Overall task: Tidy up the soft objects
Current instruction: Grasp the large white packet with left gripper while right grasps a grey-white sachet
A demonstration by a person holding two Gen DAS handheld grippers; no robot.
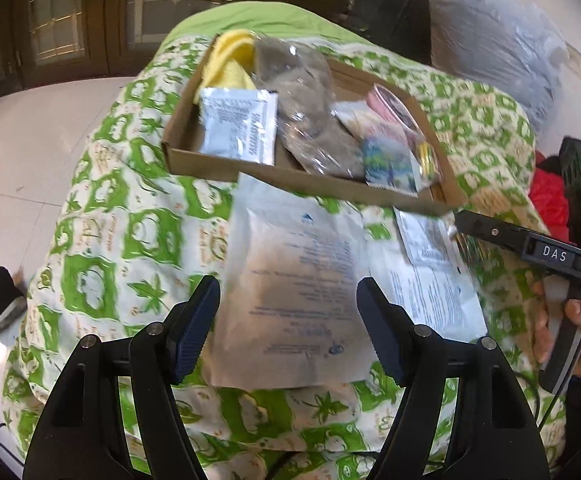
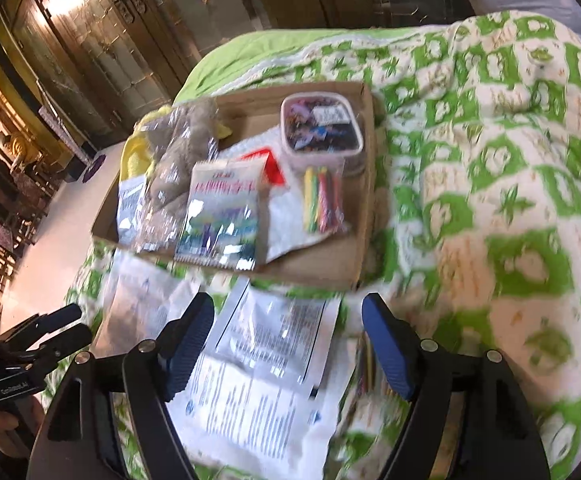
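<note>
Green-and-white patterned quilt (image 1: 138,236) over a bed, wood cabinets behind, pale tile floor. On the quilt sits a shallow cardboard tray (image 1: 194,162), already mostly filled: yellow cloth (image 1: 230,58), grey plush in clear wrap (image 1: 302,108), silver sachet (image 1: 238,126), blue-green printed packet (image 2: 220,220), crayon-like sticks in plastic (image 2: 322,198), and a lidded tub (image 2: 321,128).

Still outside the tray, lying flat on the quilt just in front of it: a large white pouch (image 1: 294,280), a second white printed pouch (image 2: 250,412), and a small silver sachet (image 2: 274,336) on top of that one. So my guess is well past halfway, three flat packs left.

Left gripper (image 1: 286,332) hangs over the large pouch, jaws spread wide, holding nothing. Right gripper (image 2: 288,344) likewise spread and empty, straddling the small sachet.

Writing: "DAS" reads on the right gripper's body in the left view. Pouch and sachet print is blurred, unreadable.
</note>
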